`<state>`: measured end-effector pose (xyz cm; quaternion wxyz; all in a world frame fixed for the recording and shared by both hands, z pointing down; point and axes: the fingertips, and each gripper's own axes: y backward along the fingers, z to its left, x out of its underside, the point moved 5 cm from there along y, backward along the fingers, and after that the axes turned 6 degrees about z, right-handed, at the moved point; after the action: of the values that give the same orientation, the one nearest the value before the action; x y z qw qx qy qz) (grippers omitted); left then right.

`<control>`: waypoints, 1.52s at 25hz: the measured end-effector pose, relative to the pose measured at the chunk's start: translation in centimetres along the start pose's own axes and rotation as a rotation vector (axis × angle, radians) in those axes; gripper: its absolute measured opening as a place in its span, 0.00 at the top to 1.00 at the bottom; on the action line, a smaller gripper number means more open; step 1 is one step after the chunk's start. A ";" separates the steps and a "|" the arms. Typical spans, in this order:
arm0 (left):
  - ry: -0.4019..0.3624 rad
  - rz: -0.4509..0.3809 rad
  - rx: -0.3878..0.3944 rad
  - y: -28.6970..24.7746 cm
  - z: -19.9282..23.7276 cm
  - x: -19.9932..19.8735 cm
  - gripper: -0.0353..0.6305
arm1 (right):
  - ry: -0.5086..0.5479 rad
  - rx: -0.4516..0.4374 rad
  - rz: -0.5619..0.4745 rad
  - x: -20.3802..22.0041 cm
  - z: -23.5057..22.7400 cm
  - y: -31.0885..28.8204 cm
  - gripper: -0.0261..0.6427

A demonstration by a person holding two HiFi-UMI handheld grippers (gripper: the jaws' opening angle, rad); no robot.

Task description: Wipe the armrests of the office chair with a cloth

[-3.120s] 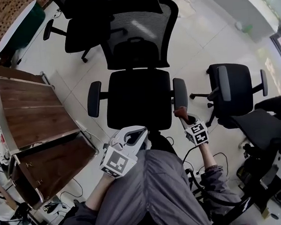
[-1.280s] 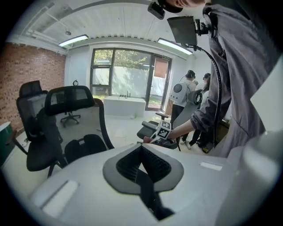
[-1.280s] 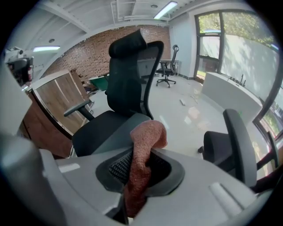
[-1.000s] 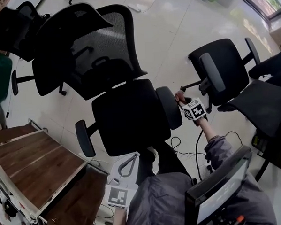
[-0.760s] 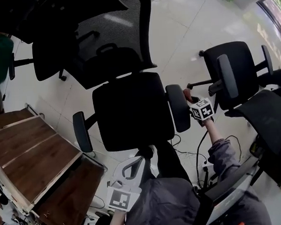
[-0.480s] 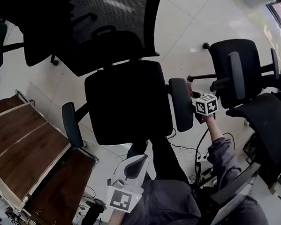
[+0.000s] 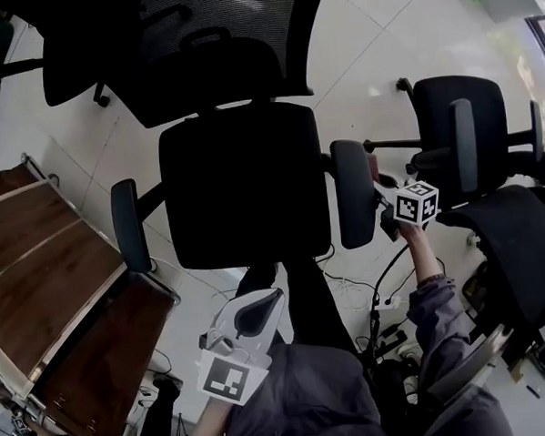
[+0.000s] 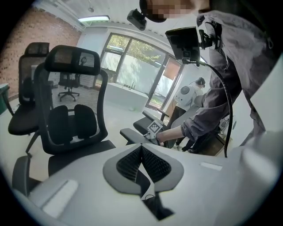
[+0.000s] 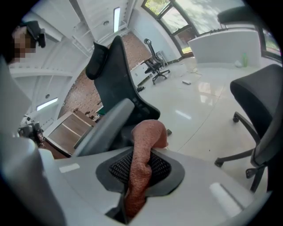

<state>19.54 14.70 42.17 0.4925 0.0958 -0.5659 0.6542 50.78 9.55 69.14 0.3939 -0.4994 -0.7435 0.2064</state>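
My right gripper (image 9: 142,155) is clamped on the reddish cloth (image 9: 148,132), and a wad of it pokes out past the jaw tips. The cloth sits just beside the outer edge of the right armrest (image 7: 355,205); can't tell if it's actually touching. My left gripper (image 7: 258,315) is pressed together with nothing in it, down in front of the office chair (image 7: 243,182) seat, off from the left armrest (image 7: 129,225).
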 end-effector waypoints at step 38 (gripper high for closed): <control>0.006 0.057 0.038 -1.9 -0.8 0.4 0.92 | -0.138 -0.116 -0.043 -0.3 -3.5 -2.8 0.88</control>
<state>21.09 15.30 43.34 0.4735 0.0870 -0.5544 0.6789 51.98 7.80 73.05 0.3163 -0.4898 -0.7902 0.1886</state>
